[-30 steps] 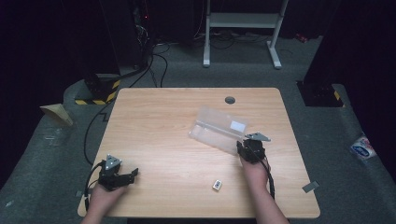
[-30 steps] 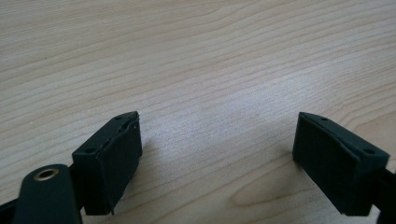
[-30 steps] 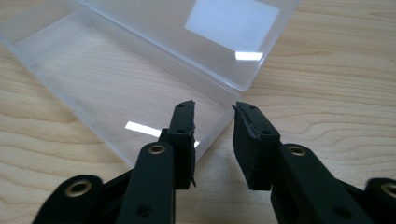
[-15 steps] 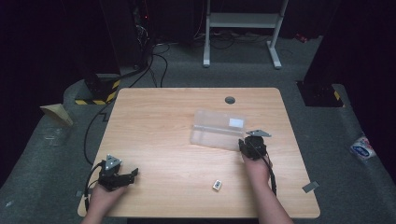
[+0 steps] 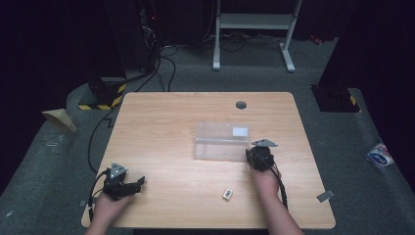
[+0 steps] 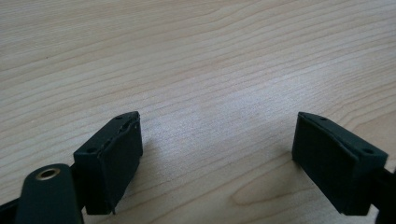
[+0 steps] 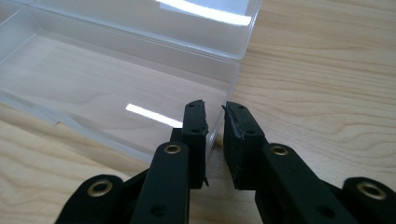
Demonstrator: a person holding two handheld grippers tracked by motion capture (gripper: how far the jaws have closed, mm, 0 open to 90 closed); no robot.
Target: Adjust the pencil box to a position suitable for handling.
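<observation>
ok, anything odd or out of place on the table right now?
Nothing broken or spilled. The clear plastic box lies open and empty, and the right gripper pinches the box's end wall. A small white item lies loose near the table's front edge. The left gripper is open over bare wood.

The tabletop (image 5: pixel 166 127) is seen whole from a fixed high view, looking forward and down. The left gripper view is set very low over bare wood. The clear box (image 7: pixel 116 74) is viewed closely by the right gripper view and shared with the high view (image 5: pixel 221 141).
</observation>
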